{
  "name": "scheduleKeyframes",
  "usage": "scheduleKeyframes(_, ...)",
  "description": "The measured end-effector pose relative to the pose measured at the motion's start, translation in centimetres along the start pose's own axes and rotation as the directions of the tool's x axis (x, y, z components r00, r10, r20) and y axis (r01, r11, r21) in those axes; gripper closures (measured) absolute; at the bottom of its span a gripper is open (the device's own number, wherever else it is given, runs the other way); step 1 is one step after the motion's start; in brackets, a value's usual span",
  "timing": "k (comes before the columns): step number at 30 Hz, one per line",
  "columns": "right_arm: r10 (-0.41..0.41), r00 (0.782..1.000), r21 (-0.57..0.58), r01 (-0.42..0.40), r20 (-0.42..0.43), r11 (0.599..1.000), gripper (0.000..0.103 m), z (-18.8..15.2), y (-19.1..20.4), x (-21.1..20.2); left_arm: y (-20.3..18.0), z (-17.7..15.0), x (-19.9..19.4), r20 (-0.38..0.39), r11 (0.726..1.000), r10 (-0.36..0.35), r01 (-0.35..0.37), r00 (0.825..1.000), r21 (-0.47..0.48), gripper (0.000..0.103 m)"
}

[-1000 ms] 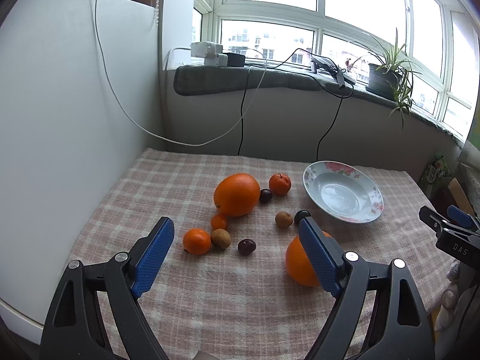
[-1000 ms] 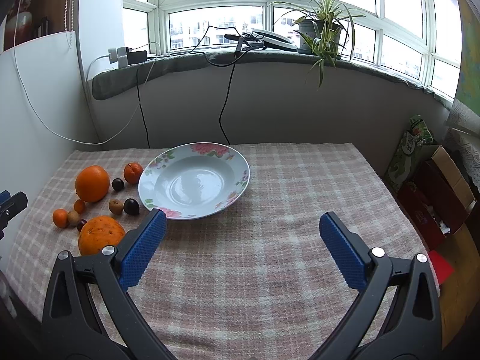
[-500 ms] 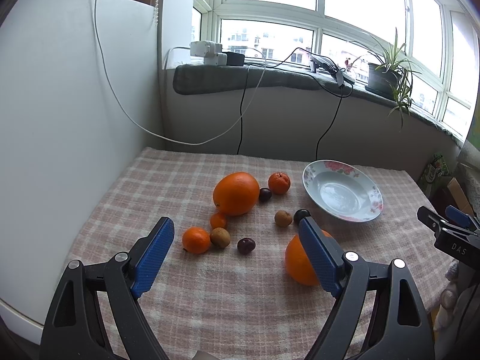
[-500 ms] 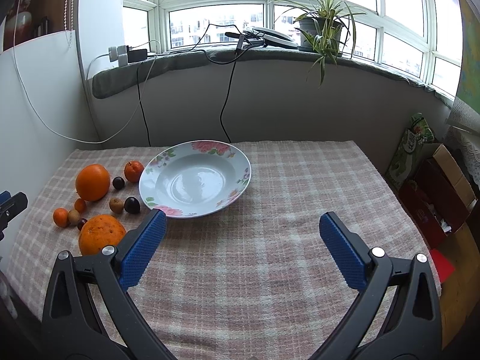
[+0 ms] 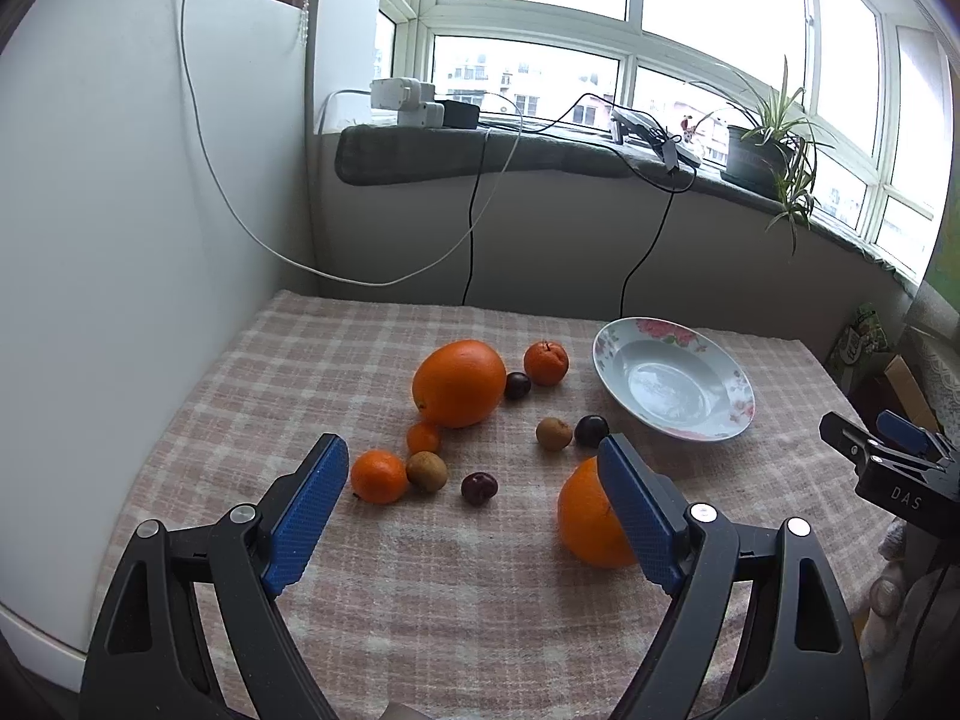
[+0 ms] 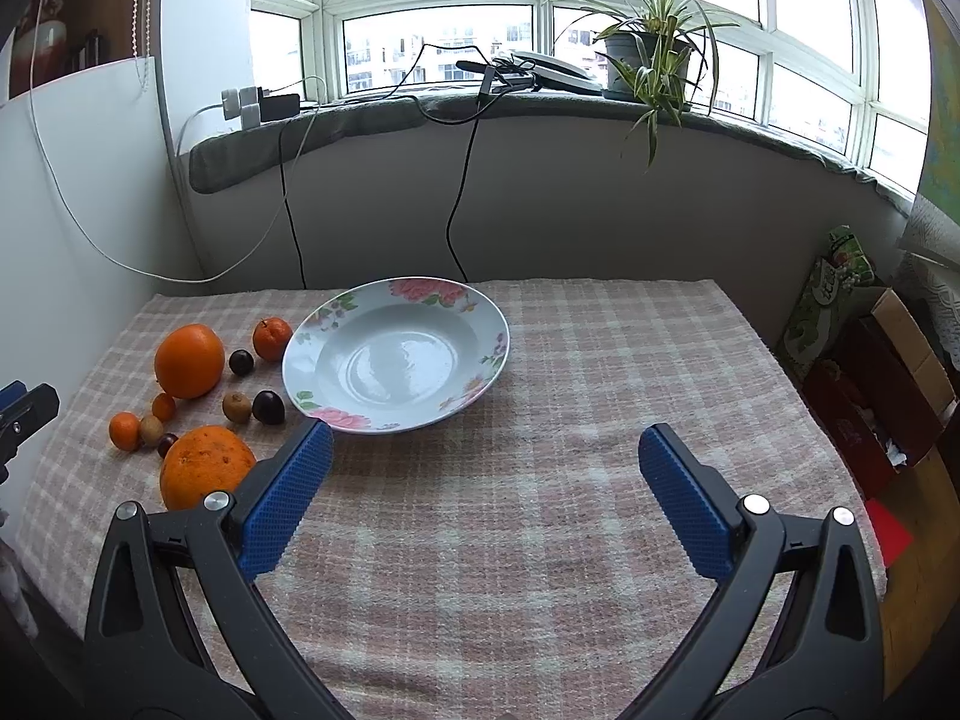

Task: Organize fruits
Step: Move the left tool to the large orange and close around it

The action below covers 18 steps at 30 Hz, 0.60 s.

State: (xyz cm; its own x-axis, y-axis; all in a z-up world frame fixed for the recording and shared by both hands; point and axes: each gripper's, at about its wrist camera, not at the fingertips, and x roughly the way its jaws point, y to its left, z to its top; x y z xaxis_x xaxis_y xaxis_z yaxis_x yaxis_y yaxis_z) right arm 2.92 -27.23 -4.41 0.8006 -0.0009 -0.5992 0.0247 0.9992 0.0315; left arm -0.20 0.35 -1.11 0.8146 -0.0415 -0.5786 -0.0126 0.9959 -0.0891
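Right wrist view alone shows the cardboard boxes (image 6: 888,372) beside the table (image 6: 600,360).

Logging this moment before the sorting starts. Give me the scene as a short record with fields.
surface: checked tablecloth
plate: floral plate, nothing in it
big fruit: two oranges
small fruit: tangerines, brown and dark ones, loose left of the plate
left claw: open, holding nothing, above the fruit
right claw: open, holding nothing, over bare cloth
fruit in plate: none yet
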Motion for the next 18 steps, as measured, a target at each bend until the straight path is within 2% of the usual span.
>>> scheduleKeyframes(5, 0.029, 0.999, 0.001, -0.029, -0.018, 1.0, 0.0, -0.1, 0.1, 0.6, 0.2, -0.3, 0.4, -0.014, 1.0, -0.022, 0.022, 1.0, -0.003, 0.018)
scheduleKeyframes(11, 0.129, 0.99, 0.01, -0.129, -0.058, 0.992, 0.0, -0.1, 0.2, 1.7, 0.5, -0.9, 1.3, -0.041, 0.997, -0.072, 0.071, 0.997, -0.012, 0.019)
scheduleKeyframes(14, 0.202, 0.976, 0.027, -0.2, -0.085, 0.979, 0.0, -0.3, 0.5, 2.4, 0.7, -1.5, 1.8, -0.054, 0.994, -0.111, 0.11, 0.992, -0.019, 0.019)
scheduleKeyframes(18, 0.312, 0.941, 0.066, -0.306, -0.128, 0.95, 0.0, -0.5, 0.8, 3.6, 1.1, -2.5, 2.7, -0.091, 0.976, -0.214, 0.209, 0.972, -0.066, 0.022)
